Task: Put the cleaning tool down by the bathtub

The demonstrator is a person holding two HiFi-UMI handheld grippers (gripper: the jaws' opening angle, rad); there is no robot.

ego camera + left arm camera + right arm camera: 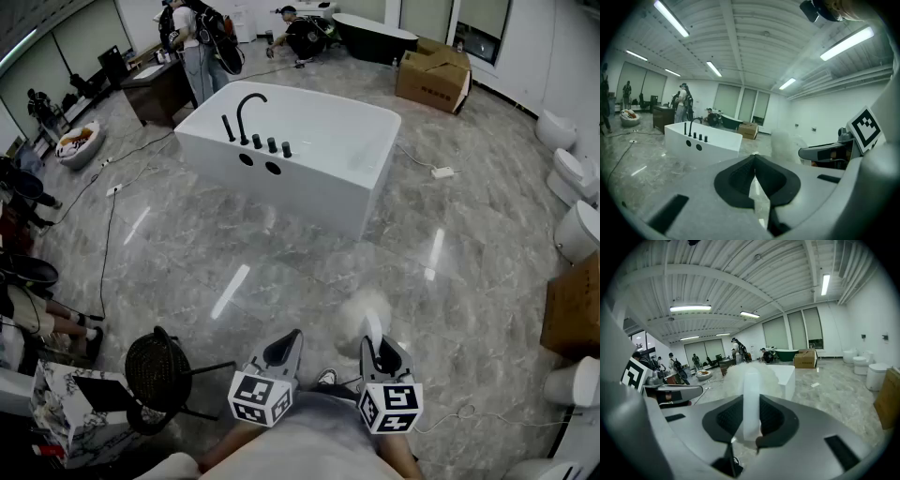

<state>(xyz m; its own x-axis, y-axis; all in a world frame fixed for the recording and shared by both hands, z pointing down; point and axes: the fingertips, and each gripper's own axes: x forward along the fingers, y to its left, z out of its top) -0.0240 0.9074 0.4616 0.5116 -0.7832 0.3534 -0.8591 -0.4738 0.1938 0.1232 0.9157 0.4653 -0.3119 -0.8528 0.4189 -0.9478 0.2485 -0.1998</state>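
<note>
In my right claw (751,422) sits the fluffy white cleaning tool (750,380), gripped by its pale plastic handle, long axis running straight out ahead of the claw. The white rectangular bathtub (314,159) lies well ahead and slightly left, across the grey marble floor (450,262). My left claw (755,164) is closed on nothing.

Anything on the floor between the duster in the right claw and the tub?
No. The head view shows bare marble floor between the duster and the bathtub, only light reflections.

Probably bathroom showroom: bathtubs (309,150), toilets (574,173)
</note>
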